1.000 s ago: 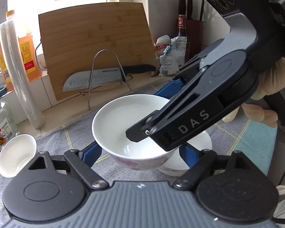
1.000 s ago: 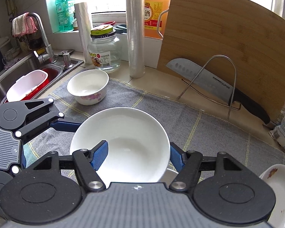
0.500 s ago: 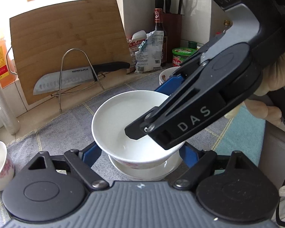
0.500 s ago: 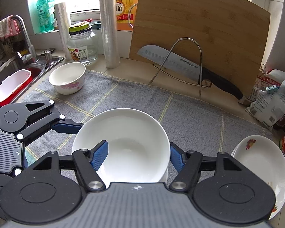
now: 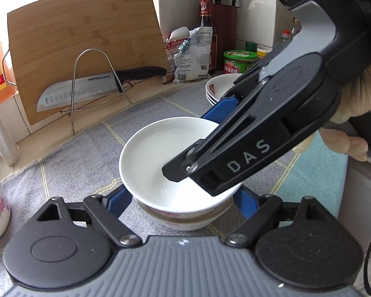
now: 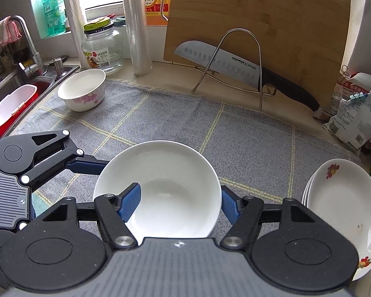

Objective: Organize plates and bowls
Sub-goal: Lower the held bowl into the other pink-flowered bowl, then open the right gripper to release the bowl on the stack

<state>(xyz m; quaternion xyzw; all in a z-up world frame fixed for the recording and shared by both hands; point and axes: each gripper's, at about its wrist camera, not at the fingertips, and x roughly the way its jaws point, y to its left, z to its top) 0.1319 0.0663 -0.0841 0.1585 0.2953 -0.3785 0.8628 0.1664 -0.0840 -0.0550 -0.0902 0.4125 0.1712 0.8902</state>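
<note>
Right wrist view: grey dish towel on counter, plate stack now at right. Carried white bowl lowered onto second bowl since a second ago; nested. Right gripper pinching rim; left gripper spread, flanking.

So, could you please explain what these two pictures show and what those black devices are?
Each black device is a hand-held two-finger gripper with a camera looking along its fingers. One picture comes from the left gripper, the other from the right gripper. The right gripper pinches the rim of a white bowl, which sits in a second bowl on a grey cloth. The left gripper's fingers flank the bowls; whether they grip is unclear. Also on the cloth: another bowl and a stack of plates. Behind stand a cutting board and a knife.
</note>
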